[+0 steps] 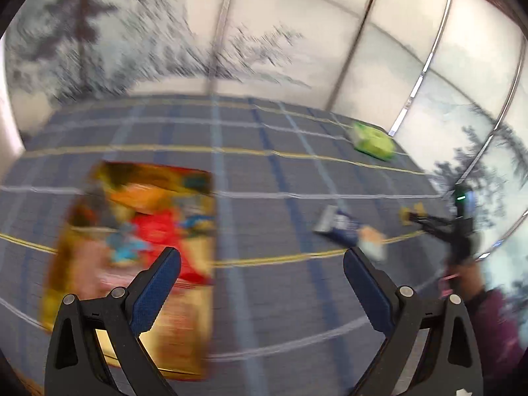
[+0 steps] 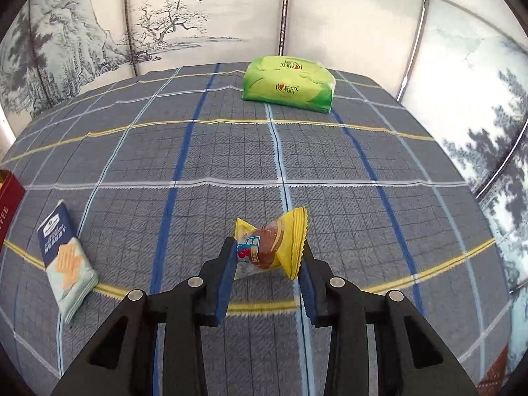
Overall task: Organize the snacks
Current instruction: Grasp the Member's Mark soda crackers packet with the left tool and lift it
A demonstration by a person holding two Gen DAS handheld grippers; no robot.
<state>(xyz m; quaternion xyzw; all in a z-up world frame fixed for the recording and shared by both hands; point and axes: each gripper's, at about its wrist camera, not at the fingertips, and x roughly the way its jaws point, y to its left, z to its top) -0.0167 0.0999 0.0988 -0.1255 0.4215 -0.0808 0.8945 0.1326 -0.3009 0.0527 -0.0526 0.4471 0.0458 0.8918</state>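
Only the left wrist view shows the open, empty left gripper (image 1: 262, 260) near a blurred gold snack box (image 1: 132, 257); the right gripper (image 2: 269, 257) pinches a small yellow-wrapped brown cake (image 2: 270, 244).

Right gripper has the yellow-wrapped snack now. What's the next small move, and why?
Probably carry it left toward the box. The right gripper is shut on the yellow-wrapped snack, which looks lifted off the checked cloth. The left gripper is open and empty. The wafer packet lies on that route, so pass above it.
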